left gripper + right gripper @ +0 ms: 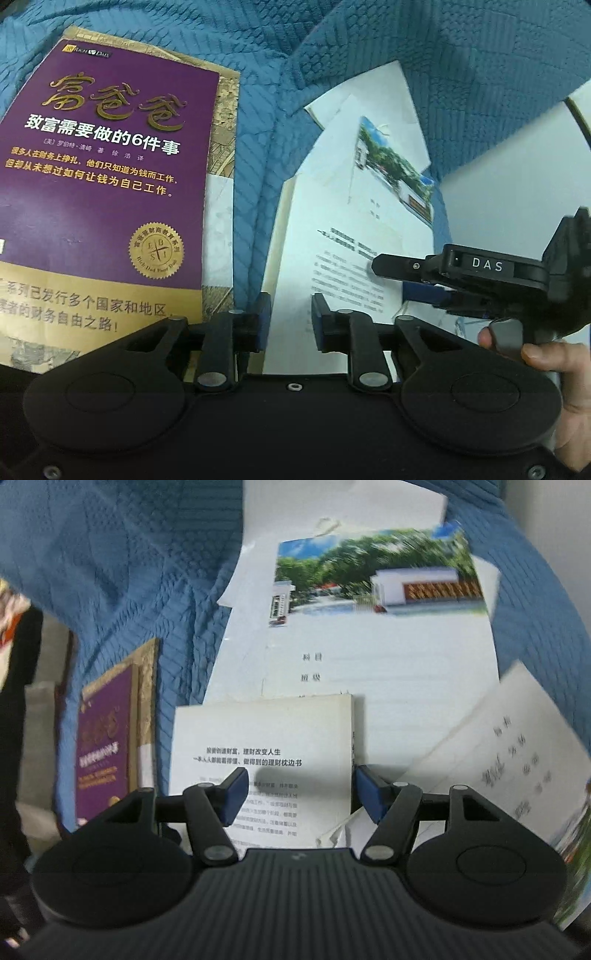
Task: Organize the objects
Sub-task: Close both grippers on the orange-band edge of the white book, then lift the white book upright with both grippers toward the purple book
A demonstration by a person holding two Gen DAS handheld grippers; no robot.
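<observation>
Jaws apart, empty — blue quilted cover under purple book, papers.

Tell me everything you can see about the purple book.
The purple book is a paperback with a glossy purple cover, gold Chinese title, white subtitle, a gold round seal and a gold band at the bottom. It lies flat and closed, face up, on top of a tan patterned book, which rests on the blue quilted cloth. Neither gripper touches it.
</observation>
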